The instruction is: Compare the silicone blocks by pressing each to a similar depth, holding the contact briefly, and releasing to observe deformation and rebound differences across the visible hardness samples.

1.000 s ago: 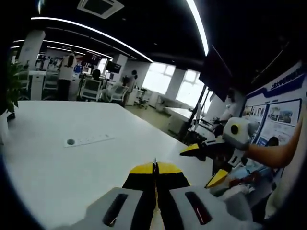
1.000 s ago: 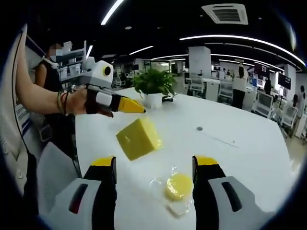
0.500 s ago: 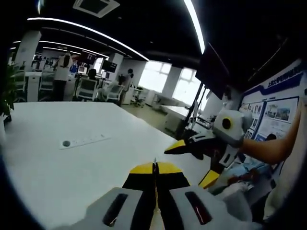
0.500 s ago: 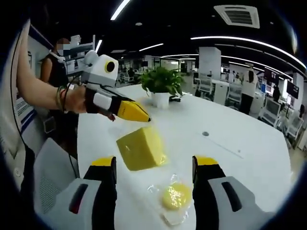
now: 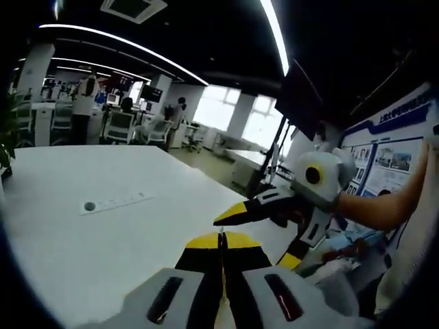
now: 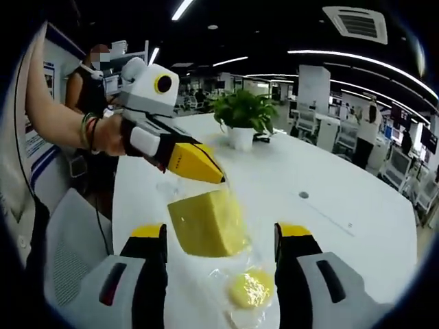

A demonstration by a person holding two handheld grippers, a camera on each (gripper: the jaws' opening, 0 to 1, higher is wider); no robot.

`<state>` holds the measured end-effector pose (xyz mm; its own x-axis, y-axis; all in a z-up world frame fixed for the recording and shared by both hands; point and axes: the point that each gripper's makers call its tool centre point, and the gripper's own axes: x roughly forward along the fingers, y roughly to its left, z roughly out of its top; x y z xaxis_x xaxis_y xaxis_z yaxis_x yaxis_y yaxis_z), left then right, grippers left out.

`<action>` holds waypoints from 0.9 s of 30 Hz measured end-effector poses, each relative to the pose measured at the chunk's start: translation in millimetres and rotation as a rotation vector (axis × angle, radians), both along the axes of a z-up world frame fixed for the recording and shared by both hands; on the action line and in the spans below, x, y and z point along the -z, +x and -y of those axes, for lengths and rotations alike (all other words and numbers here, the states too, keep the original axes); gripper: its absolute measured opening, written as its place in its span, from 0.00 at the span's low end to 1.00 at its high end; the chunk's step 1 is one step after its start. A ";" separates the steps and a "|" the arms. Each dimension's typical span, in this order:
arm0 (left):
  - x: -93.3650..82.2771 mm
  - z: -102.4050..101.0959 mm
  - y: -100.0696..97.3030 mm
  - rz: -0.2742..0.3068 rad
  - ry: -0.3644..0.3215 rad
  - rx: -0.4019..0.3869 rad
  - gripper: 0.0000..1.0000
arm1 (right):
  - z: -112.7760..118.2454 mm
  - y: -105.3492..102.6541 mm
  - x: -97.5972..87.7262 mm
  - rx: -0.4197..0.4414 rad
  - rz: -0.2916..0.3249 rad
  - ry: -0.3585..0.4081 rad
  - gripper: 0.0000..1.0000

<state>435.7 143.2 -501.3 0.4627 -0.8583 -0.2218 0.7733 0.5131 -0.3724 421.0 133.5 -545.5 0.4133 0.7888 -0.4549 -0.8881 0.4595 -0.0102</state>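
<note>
A blue-and-white wall poster is showing a line of printed characters, too small and blurred to read.

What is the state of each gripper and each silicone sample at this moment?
left gripper: shut, tip just above the yellow block's top edge.
right gripper: open, holding nothing.
yellow block: on the white table, tilted on an edge.
yellow disc: flat on the table, in clear wrap.
</note>
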 end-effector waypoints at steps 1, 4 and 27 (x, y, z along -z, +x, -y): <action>0.0 0.6 -0.5 0.000 0.001 0.005 0.00 | -1.0 0.3 0.9 -0.005 0.000 -0.003 0.59; -1.6 2.1 -1.1 0.002 -0.005 0.011 0.00 | -4.6 0.4 5.5 -0.030 -0.008 -0.022 0.59; -8.6 15.0 -6.9 0.032 -0.016 0.080 0.00 | -25.2 2.8 23.6 -0.132 -0.049 -0.081 0.54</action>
<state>428.8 128.2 -492.7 0.3989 -0.8963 -0.1940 0.8234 0.4432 -0.3544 423.9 158.7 -569.1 0.2843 0.7945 -0.5366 -0.9410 0.3384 0.0024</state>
